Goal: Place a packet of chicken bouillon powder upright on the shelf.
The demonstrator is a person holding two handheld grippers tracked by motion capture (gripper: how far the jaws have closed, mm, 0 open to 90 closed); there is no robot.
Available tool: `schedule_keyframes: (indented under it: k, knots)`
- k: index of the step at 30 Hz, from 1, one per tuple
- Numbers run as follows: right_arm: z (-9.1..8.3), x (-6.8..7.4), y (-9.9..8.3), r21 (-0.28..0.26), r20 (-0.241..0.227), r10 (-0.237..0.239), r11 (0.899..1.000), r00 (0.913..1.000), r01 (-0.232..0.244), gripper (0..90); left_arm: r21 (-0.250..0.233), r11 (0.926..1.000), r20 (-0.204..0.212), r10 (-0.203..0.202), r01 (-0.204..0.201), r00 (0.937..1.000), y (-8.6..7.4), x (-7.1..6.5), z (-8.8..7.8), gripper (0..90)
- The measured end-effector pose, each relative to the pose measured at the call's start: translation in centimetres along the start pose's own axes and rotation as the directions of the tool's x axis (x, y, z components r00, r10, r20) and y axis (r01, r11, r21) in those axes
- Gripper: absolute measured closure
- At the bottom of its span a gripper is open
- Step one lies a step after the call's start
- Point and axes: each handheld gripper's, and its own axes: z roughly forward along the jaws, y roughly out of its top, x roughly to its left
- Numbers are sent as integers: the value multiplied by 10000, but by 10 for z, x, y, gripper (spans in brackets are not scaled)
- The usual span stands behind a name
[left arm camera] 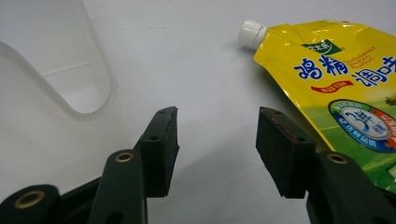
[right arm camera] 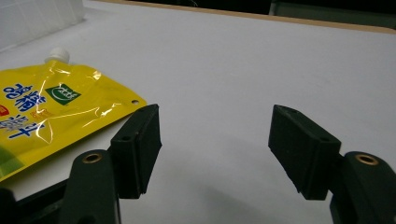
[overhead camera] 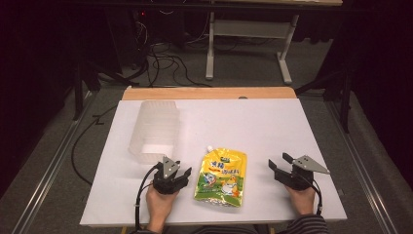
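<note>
The white tabletop (overhead camera: 272, 122) carried everything, with a strip of bare wood along its far edge; beyond it lay a grey floor with black cables and the legs of a pale frame. The largest thing on the tabletop was a translucent plastic container (overhead camera: 155, 129), lying on its side at the far left with its open mouth turned toward the person; in the left gripper view its rim curved just ahead and to the left of the fingers. Next in size was the yellow spouted pouch (overhead camera: 221, 177), lying flat near the front edge between the two grippers, its white cap (left arm camera: 251, 32) pointing away from the person; nothing stood between it and either gripper. The left gripper (overhead camera: 178, 171) was held just left of the pouch and just in front of the container; its fingers (left arm camera: 161, 144) were spread with bare tabletop between them, the pouch lying to their right, close to the right-hand finger but not between the two. The right gripper (overhead camera: 278, 163) was held near the pouch's right side, a gap apart; its fingers (right arm camera: 140, 144) were spread wide and held nothing, the pouch's corner lying just beyond the left-hand finger.
</note>
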Motion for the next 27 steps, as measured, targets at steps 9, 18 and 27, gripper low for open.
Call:
schedule_keyframes:
  k: [9, 18, 27]
  knots:
    - [0, 0, 0, -45, -71, -46, 10000, 10000, 46, 340, 47, 10000, 24, -50, 50, 10000, 0, 0, 1, 458]
    - [0, 0, 0, -26, 30, 47, 10000, 10000, -47, 346, -122, 9998, 132, -169, 171, 9998, -1, 2, -1, 427]
    - [-1, 0, 0, -108, 24, 3, 9999, 10000, -3, 345, -168, 9998, 36, -68, 69, 10000, 0, 1, -1, 428]
